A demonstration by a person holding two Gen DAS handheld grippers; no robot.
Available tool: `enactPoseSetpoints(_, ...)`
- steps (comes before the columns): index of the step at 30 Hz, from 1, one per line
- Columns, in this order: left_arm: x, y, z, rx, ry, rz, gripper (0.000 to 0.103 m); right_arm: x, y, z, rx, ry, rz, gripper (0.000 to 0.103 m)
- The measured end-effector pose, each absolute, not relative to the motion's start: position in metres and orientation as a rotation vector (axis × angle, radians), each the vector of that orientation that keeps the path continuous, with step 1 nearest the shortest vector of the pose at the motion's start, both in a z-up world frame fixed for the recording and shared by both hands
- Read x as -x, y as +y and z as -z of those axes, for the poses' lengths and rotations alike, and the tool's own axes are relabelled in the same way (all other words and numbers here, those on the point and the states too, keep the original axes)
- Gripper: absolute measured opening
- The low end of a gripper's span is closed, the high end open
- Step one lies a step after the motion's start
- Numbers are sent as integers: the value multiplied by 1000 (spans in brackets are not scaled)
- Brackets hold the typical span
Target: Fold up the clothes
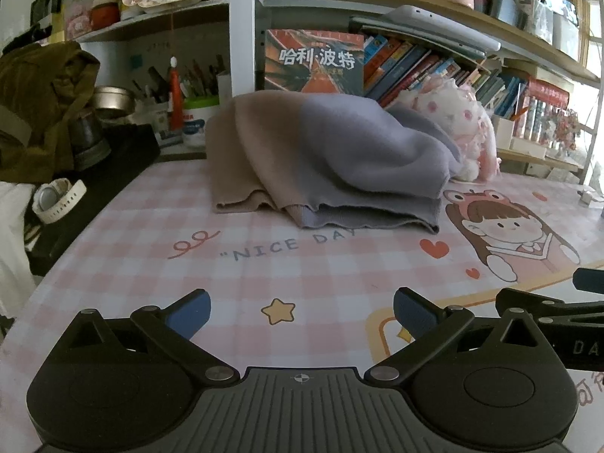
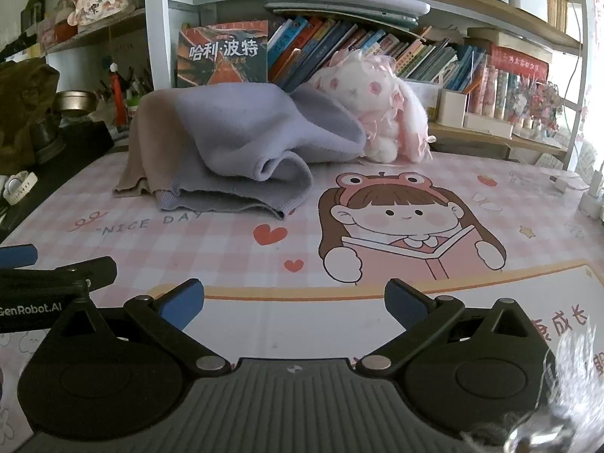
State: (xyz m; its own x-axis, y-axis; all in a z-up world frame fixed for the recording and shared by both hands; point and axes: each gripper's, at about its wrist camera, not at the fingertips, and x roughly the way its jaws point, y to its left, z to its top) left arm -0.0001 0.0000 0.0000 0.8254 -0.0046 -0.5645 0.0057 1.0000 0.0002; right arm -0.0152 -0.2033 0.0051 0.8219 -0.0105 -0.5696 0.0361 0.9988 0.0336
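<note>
I see the desk mat (image 1: 321, 279), pink checked with a cartoon girl at the right of the frame. Directly on it, in the upper middle, lies the crumpled beige and lilac garment (image 1: 324, 162), and the plush toy (image 2: 377, 113) sits just behind it.

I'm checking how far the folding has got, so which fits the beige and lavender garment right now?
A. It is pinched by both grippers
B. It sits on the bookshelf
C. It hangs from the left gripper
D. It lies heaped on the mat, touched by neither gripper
D: the garment lies bunched on the mat, while the left gripper and right gripper stand open and empty, short of it.
</note>
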Motion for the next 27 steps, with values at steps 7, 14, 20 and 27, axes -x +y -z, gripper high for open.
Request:
enactPoseSetpoints(7,1,0,0,-7,597,1,103,16,-204,-5,-44,610,26,103)
enactPoseSetpoints(14,3,-1,-1,-5,597,4,103,20,-205,-5,-50,609,25,103)
enactPoseSetpoints(20,6,-1,-2,-7,598,7,103,21,-207,-4,-52,609,26,103)
enactPoseSetpoints(27,7,-3,-3,-8,602,8,103,23,-208,-4,-54,609,26,103)
